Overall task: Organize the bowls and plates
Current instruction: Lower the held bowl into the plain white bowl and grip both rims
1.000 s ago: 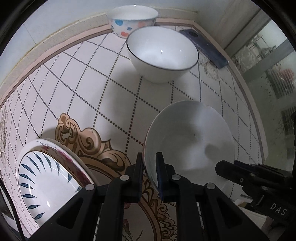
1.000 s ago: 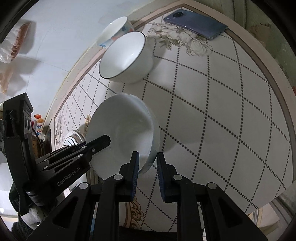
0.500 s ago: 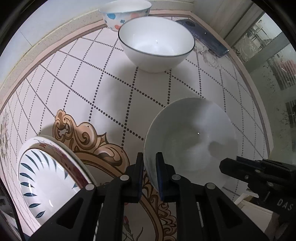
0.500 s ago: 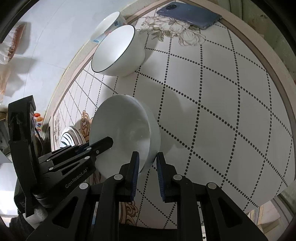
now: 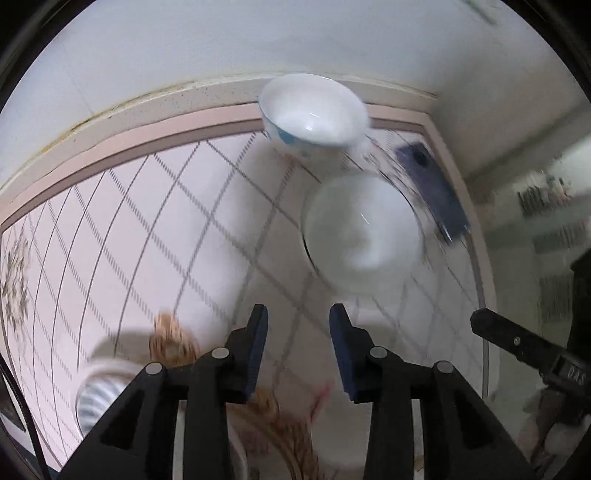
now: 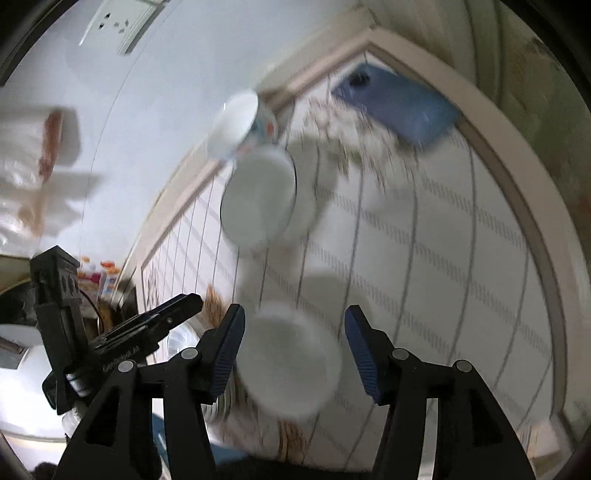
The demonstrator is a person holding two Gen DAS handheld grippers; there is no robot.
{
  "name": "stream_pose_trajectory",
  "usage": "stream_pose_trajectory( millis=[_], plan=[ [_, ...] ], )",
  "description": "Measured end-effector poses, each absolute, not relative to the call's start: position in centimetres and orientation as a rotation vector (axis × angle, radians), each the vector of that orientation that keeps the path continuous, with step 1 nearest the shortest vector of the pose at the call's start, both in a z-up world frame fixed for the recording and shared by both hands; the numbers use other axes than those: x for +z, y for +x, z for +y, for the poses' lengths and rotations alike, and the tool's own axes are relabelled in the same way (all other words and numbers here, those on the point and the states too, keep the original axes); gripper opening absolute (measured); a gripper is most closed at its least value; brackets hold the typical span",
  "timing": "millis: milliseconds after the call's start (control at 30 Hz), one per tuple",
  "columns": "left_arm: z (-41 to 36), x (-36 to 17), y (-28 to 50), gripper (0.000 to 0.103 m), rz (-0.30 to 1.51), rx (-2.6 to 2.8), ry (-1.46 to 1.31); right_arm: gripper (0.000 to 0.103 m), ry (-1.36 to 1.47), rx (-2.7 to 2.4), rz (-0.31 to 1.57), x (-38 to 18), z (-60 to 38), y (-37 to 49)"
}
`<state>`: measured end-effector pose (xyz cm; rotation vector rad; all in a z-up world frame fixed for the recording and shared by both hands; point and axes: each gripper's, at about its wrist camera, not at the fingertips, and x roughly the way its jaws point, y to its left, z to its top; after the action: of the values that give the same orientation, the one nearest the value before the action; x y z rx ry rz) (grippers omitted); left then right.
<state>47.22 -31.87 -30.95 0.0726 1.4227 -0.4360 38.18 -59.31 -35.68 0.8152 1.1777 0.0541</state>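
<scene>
A plain white bowl (image 6: pixel 288 358) rests on the patterned tablecloth (image 6: pixel 443 258), seen between the spread fingers of my right gripper (image 6: pixel 295 321) but apart from both pads. The jaws are opening, with nothing pressed between them. My left gripper (image 5: pixel 297 325) is also opening and empty; the same bowl (image 5: pixel 332 443) shows blurred low between its fingers. Farther back stand a black-rimmed white bowl (image 5: pixel 362 232) (image 6: pixel 258 199) and, by the wall, a spotted bowl (image 5: pixel 314 110) (image 6: pixel 240 125). A blue-striped plate (image 5: pixel 99 398) lies at the lower left.
A dark blue phone (image 5: pixel 432 188) (image 6: pixel 399 99) lies near the table's far corner, just past the black-rimmed bowl. The white wall runs along the back edge, with a socket (image 6: pixel 118 22) high on it. The other gripper's body shows at each view's side.
Both grippers were shut on the plain white bowl's rim; now both jaws have spread and let it go. Both views have pulled up and away, with motion blur.
</scene>
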Motion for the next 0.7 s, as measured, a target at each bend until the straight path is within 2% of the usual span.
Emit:
stream_pose_trajectory(
  millis=[200, 267, 300, 333, 400, 700],
  plan=[
    [-34.5, -34.9, 51.4, 0.032, 1.493, -0.439, 0.070, 0.059, 0.821, 0.050, 1.229, -39.2, -60.1, 45.8],
    [-35.2, -36.1, 51.8, 0.032, 1.509, -0.454, 0.076, 0.055, 0.827, 0.062, 1.249, -40.4, -60.0, 47.2],
    [-35.5, -36.2, 51.7, 0.031, 1.506, -0.452, 0.080, 0.044, 0.837, 0.069, 1.252, -41.1, -59.9, 47.8],
    [-35.6, -36.4, 51.5, 0.025, 1.503, -0.459, 0.079, 0.031, 0.838, 0.074, 1.258, -41.5, -59.8, 48.2],
    [-36.1, -36.7, 51.4, 0.014, 1.497, -0.475, 0.098, 0.021, 0.838, 0.067, 1.267, -42.1, -59.4, 48.7],
    [-35.9, -35.7, 50.6, 0.013, 1.450, -0.475, 0.129, 0.019, 0.799, 0.036, 1.268, -41.5, -57.8, 48.8]
  ],
)
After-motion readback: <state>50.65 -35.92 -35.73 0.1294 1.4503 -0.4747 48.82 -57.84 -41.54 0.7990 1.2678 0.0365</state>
